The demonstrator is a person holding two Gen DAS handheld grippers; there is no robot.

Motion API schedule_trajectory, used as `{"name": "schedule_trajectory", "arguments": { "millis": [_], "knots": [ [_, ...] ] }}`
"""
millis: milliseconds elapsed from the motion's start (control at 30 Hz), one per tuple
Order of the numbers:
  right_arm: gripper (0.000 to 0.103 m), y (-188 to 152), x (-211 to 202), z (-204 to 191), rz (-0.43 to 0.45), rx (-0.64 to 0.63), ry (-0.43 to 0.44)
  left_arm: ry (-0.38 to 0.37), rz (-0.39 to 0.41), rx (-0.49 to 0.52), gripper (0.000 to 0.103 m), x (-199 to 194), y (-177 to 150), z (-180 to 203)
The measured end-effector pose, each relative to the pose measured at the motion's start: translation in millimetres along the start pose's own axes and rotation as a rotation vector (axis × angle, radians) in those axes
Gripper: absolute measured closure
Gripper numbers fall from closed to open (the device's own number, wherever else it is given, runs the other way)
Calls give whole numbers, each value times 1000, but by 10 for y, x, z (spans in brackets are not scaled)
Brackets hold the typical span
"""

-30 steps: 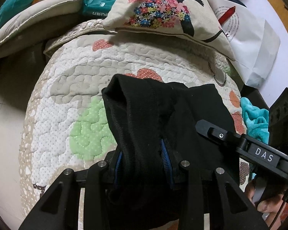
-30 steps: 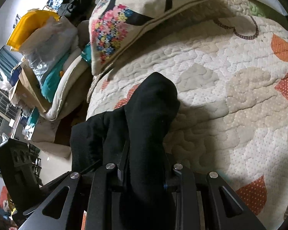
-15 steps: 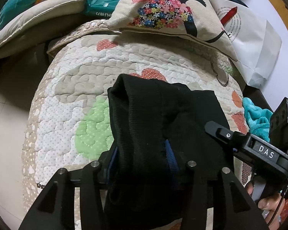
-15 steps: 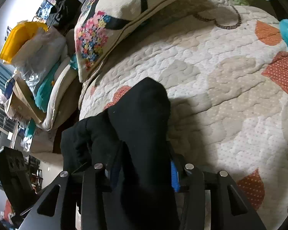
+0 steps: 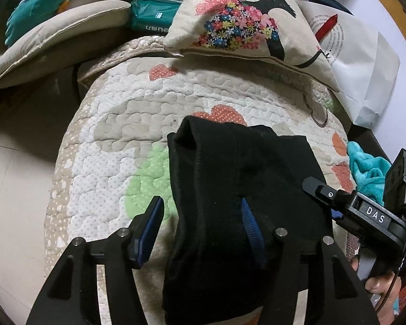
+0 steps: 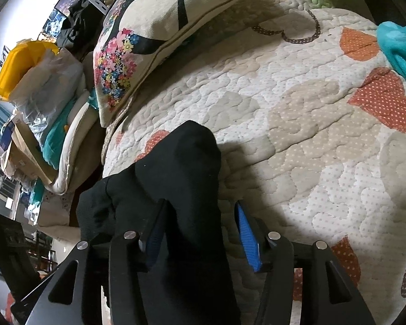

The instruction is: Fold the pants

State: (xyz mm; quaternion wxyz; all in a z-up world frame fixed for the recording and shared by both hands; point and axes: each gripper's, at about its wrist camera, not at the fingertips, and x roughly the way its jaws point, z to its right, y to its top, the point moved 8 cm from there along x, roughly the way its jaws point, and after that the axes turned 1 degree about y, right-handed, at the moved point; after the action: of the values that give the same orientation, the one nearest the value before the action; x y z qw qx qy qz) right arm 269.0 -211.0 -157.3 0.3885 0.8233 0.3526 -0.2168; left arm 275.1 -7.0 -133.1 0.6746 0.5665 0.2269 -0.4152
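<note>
The black pants (image 5: 230, 189) lie folded in a thick bundle on the quilted mat (image 5: 116, 140). My left gripper (image 5: 200, 216) is open, its blue-padded fingers (image 5: 149, 227) spread on either side of the bundle's near left part. My right gripper (image 6: 200, 222) is open too, jaws apart around the bundle's other end (image 6: 186, 178), cloth still lying between them. The right gripper also shows in the left wrist view (image 5: 346, 208) at the bundle's right edge.
A floral cushion (image 5: 243, 27) lies at the mat's far edge, a white paper bag (image 5: 365, 62) behind it. A teal cloth (image 5: 365, 168) sits at the mat's right edge. Bedding and bags (image 6: 46, 103) pile up to the left, beyond the mat's edge.
Both grippers have opened and let go of the pants. The bundle has settled onto the mat, and both grippers have moved slightly forward over it.
</note>
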Motion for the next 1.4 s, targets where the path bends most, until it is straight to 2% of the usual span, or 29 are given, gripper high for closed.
{"name": "schedule_trajectory", "arguments": {
  "millis": [200,433,600,867,1133,1267,1367,1400],
  "knots": [
    [44,1,-75,42,21,-4,-22,27,6,23,39,-22,-10,-15],
    [43,-43,-296,216,58,64,-49,40,3,35,35,-109,-37,-56],
    [43,-167,-604,375,79,98,-114,101,23,3,35,-311,-41,-291],
    [43,-684,-1174,513,94,176,-100,130,52,-116,35,-714,-189,-655],
    [43,-1398,-1423,387,50,72,-159,147,59,-105,35,-1065,-825,-555],
    [43,-1609,-1514,292,52,-17,-207,211,125,-53,35,-1325,-1133,-455],
    [40,-1719,-1615,214,74,-95,-248,297,245,12,31,-1609,-1276,-341],
    [40,-1746,-1654,191,85,-116,-258,332,297,36,25,-1717,-1302,-300]
  ]
}}
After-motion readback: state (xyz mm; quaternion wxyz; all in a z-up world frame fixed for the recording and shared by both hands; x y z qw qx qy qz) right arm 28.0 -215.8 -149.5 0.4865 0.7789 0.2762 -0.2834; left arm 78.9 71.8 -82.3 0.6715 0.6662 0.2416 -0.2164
